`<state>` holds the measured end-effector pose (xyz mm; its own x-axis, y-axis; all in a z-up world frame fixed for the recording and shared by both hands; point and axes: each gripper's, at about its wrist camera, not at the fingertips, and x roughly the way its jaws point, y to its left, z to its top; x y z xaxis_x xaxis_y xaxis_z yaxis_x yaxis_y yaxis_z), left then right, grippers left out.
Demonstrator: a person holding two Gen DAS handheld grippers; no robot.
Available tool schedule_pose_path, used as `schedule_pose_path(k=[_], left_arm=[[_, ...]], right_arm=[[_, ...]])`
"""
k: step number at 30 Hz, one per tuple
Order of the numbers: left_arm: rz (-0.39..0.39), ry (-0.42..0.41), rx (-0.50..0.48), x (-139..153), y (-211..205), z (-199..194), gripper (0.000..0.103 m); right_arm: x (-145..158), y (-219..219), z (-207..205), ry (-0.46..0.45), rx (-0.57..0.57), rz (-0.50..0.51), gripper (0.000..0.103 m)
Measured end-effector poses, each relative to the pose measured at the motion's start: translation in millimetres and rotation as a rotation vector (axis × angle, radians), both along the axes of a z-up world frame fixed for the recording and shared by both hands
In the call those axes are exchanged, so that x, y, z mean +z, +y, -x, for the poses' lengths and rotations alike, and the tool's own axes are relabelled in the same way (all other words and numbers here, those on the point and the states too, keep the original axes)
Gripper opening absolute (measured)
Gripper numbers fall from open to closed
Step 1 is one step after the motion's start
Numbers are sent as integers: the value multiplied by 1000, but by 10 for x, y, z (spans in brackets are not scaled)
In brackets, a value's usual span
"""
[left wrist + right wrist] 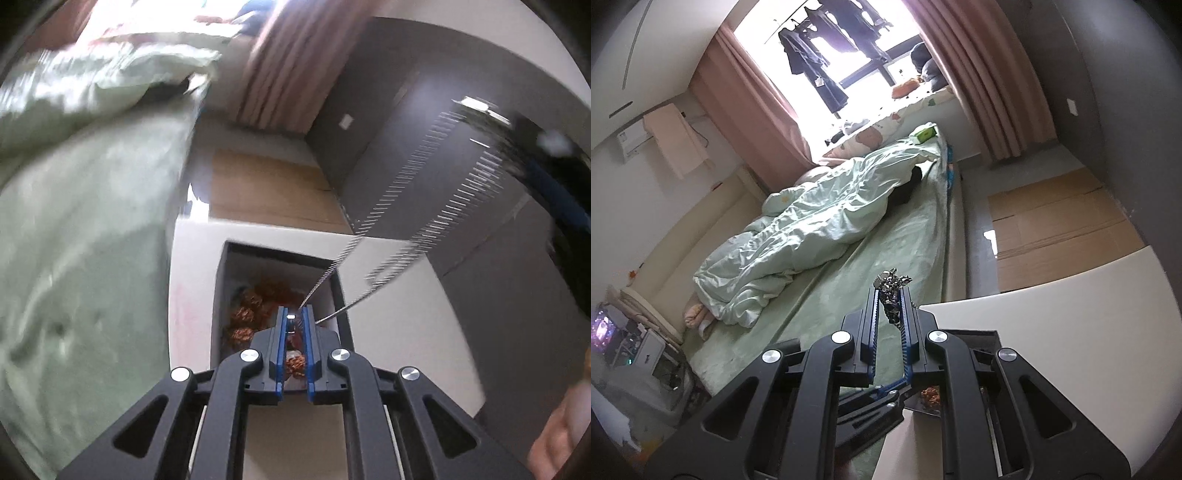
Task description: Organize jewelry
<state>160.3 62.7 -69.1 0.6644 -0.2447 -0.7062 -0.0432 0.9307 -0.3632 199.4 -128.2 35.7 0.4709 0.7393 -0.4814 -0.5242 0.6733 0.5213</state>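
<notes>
Bedroom backdrop in the left wrist view: blurred green bedding (74, 240) on the left, pink curtain (291, 62) at top, grey wardrobe (424, 147) on the right, white tabletop (192, 295) underneath. On it sat an open dark-walled jewelry box (219, 295), with a pile of coppery, knotted pieces (251, 314) in its compartment. The left gripper (294, 317) hung right over that box, jaws nearly shut, pinching one end of a silver chain (424, 206). The chain's long axis ran up and to the right from the tips, two motion-smeared strands of fine metal links, toward the right hand's side. A small bright bit sat between the tips, probably a clasp, too blurred to be sure.

Right wrist view: bed with rumpled pale-green duvet (812, 221), window, curtains, cardboard on the floor (1063, 229), white tabletop (1071, 332) at lower right. The right gripper (891, 295) was narrowly closed on the chain's other end (892, 284), a shiny, lumpy bunch bulging past the tips, links trailing down between the blue ribbed pads (873, 332). The box corner (990, 334) lay below and right of these jaws, so the left hand was nearer the compartment. Chain was held taut-ish between both, not yet in the box.
</notes>
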Motion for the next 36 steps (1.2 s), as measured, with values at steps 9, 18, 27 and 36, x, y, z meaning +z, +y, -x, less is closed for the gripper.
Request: schedule_pose_path(k=[9, 18, 27, 36], left_arm=[[-263, -124, -72, 13, -320, 150, 70], [-227, -116, -86, -48, -249, 157, 71], [-159, -124, -58, 16, -58, 203, 70], [-93, -143, -33, 138, 35, 273, 63]], right_arm=[[-12, -70, -110, 23, -1, -24, 12], [-43, -79, -108, 48, 14, -32, 12], [-30, 9, -76, 43, 58, -14, 13], [-113, -96, -53, 56, 26, 22, 67]])
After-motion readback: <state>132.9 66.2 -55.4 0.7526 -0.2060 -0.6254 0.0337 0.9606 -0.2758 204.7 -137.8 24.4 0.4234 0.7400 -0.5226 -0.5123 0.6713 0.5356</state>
